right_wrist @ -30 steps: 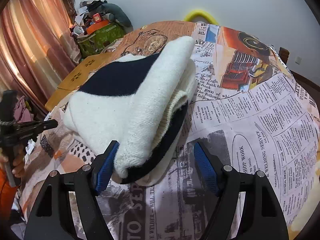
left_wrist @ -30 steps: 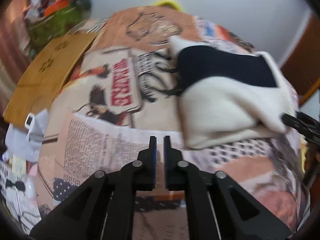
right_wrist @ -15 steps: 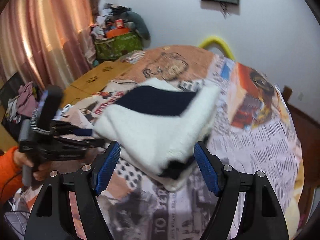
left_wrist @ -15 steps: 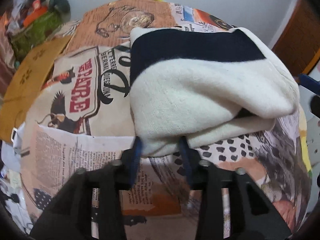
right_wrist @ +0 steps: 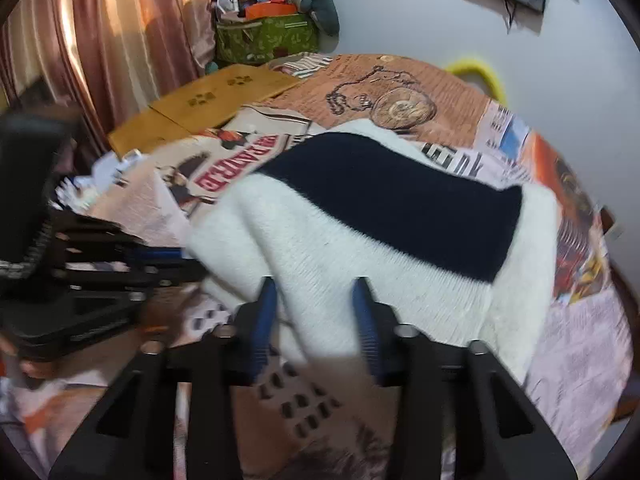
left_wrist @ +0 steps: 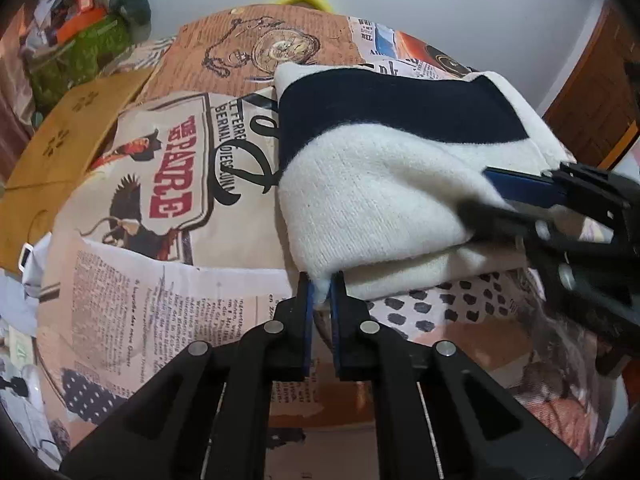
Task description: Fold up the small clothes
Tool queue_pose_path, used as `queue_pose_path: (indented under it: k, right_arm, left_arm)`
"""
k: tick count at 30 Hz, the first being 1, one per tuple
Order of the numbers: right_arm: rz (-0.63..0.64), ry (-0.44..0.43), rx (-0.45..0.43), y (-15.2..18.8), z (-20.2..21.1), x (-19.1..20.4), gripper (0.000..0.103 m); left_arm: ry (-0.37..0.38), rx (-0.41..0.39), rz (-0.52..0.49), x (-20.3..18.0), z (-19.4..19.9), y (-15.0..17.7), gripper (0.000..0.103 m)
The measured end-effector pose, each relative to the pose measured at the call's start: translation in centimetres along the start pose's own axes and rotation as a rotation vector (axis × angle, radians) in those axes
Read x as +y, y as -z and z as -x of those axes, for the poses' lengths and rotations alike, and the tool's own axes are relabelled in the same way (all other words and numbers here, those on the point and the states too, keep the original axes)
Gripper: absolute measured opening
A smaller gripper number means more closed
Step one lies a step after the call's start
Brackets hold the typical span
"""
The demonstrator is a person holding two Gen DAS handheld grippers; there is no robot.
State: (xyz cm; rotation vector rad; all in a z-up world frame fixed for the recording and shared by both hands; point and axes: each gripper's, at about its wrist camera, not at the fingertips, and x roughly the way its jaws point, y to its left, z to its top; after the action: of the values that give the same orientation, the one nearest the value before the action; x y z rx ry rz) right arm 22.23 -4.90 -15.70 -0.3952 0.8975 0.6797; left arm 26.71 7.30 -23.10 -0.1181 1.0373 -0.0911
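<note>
A folded white knit garment with a wide navy band [left_wrist: 380, 184] lies on the newspaper-print cloth of the bed; it also shows in the right wrist view [right_wrist: 360, 232]. My left gripper [left_wrist: 320, 288] is shut on the garment's near left corner. My right gripper [right_wrist: 316, 300] has its blue pads around the garment's near edge, jaws partly closed with thick fabric between them. The right gripper also shows at the right of the left wrist view [left_wrist: 560, 208], against the garment's right end. The left gripper shows blurred at the left of the right wrist view [right_wrist: 80, 264].
The printed cloth [left_wrist: 168, 184] covers the surface. A yellow-brown wooden board [right_wrist: 200, 108] lies at the far left edge. A green box with clutter [right_wrist: 268, 36] stands by the curtain [right_wrist: 100, 40]. A yellow hoop [right_wrist: 476, 72] rests against the wall.
My left gripper moved up to the garment's corner and closed on it. My right gripper narrowed from wide open and now holds the near edge.
</note>
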Motion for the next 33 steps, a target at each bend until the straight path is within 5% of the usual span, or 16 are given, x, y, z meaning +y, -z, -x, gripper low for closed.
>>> queue_pose_path:
  k: [8,11,13,18,24,26,33]
  right_arm:
    - [-0.007,-0.005,-0.001,1.0,0.8,-1.7,0.011]
    - [-0.066,0.004,-0.019,1.8,1.7,-2.9,0.01]
    - [-0.103,-0.003,-0.016,2.2,2.1,-3.9,0.01]
    - [-0.167,-0.09,-0.035,2.9,5.0,-5.0,0.017]
    - [-0.196,-0.03,-0.098,1.6,7.2,-7.5,0.024]
    - [-0.243,0.0,-0.111,0.9,7.3,-9.2,0.035]
    - [-0.328,0.036,-0.055,-1.3,3.7,-12.9,0.039]
  left_arm:
    - [-0.043,0.083,0.026,1.7,-2.6,0.2,0.006]
    - [-0.142,0.099,0.073,3.2,-3.4,0.3,0.001]
    - [-0.092,0.113,0.129,4.5,-3.3,0.3,0.001]
    - [-0.103,0.08,0.064,4.2,-1.6,0.6,0.001]
    - [-0.069,-0.042,0.011,2.2,2.7,-1.5,0.005]
    - [-0.04,-0.072,0.004,1.5,3.6,-2.6,0.008]
    - [0.06,-0.082,-0.004,-1.4,2.7,-5.9,0.018]
